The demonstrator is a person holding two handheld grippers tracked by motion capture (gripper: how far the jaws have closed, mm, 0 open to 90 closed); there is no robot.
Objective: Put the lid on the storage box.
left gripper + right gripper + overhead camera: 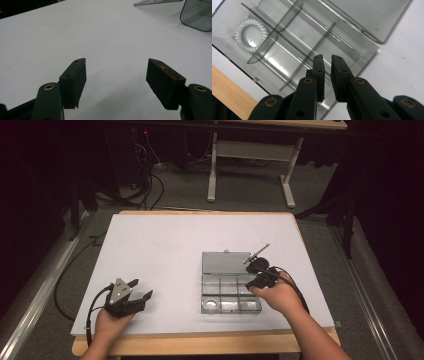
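Note:
A clear plastic compartment box (202, 296) lies open on the white board, its lid (225, 262) folded flat behind it. A clear coiled hair tie (212, 305) sits in the front left compartment, and shows in the right gripper view as the ring (250, 35). My right gripper (250, 283) is at the box's right edge, over the compartments (287, 50). Its jaws (327, 60) are all but together, with nothing visible between them. My left gripper (142, 288) rests on the board's front left, open and empty (116, 75). The lid's corner (197, 15) lies far ahead of it.
The white board (165, 240) covers most of the wooden table, whose front edge (200, 342) is bare. Beyond the table stand a white desk frame (250, 165) and floor cables (150, 185). A metal rail (40, 295) runs along the left.

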